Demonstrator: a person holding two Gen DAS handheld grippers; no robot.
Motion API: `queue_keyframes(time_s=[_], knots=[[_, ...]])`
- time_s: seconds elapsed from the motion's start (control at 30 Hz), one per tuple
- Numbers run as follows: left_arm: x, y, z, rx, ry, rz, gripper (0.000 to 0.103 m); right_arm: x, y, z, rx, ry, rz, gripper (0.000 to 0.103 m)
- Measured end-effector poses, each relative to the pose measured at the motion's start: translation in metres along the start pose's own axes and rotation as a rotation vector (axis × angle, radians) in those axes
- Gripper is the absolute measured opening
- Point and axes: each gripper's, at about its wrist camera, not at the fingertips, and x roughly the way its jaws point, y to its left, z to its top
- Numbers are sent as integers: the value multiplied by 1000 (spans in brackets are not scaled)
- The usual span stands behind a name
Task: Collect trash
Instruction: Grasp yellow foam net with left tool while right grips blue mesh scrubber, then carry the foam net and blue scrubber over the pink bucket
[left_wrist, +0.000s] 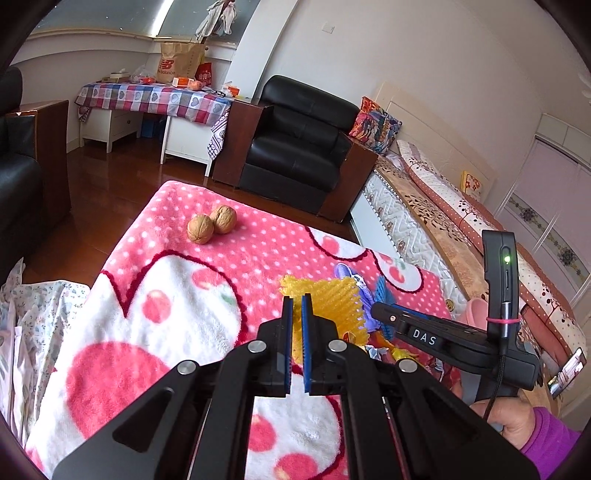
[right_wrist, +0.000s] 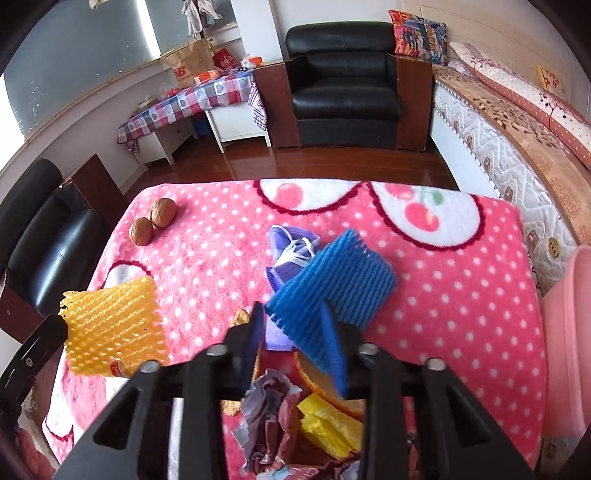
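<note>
A pink dotted blanket (left_wrist: 221, 273) (right_wrist: 461, 302) covers the table. My right gripper (right_wrist: 295, 325) is shut on a blue foam net (right_wrist: 332, 284) and holds it above the blanket. A yellow foam net (right_wrist: 110, 328) (left_wrist: 332, 299) lies at the left of the right wrist view. My left gripper (left_wrist: 297, 306) has its jaws nearly closed, with nothing between them, just in front of the yellow net. A purple cloth pouch (right_wrist: 291, 251) lies behind the blue net. Crumpled wrappers (right_wrist: 269, 413), a yellow wrapper (right_wrist: 328, 424) and orange peel (right_wrist: 314, 376) lie under my right gripper.
Two walnuts (left_wrist: 210, 223) (right_wrist: 153, 219) sit at the blanket's far left. A pink bin (right_wrist: 565, 339) stands at the table's right edge. A black armchair (right_wrist: 343, 81), a checked-cloth side table (left_wrist: 155, 96) and a bed (left_wrist: 461, 221) lie beyond.
</note>
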Motion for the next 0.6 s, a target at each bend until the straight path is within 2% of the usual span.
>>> queue_keyframes(time_s=[0.03,0.07,0.27,0.47,0.6], knots=[[-1,-1,0,2,-2,-2,4,-3,-2,-1,4,-5,3,9],[-1,-2,0,4,-3,-3,4,-7,-4,-2,6,-15,5,8],[-5,-10,0,17,-11,-8,4,-35,-15,-8,38,-63,43,6],[-9,-23,1,36,-16,-17,3,-74,-29,-15,79,-129,131,6],[-9,-36,2,57,-15,-28,3,-102,-35,-20,80,-178,158,6]])
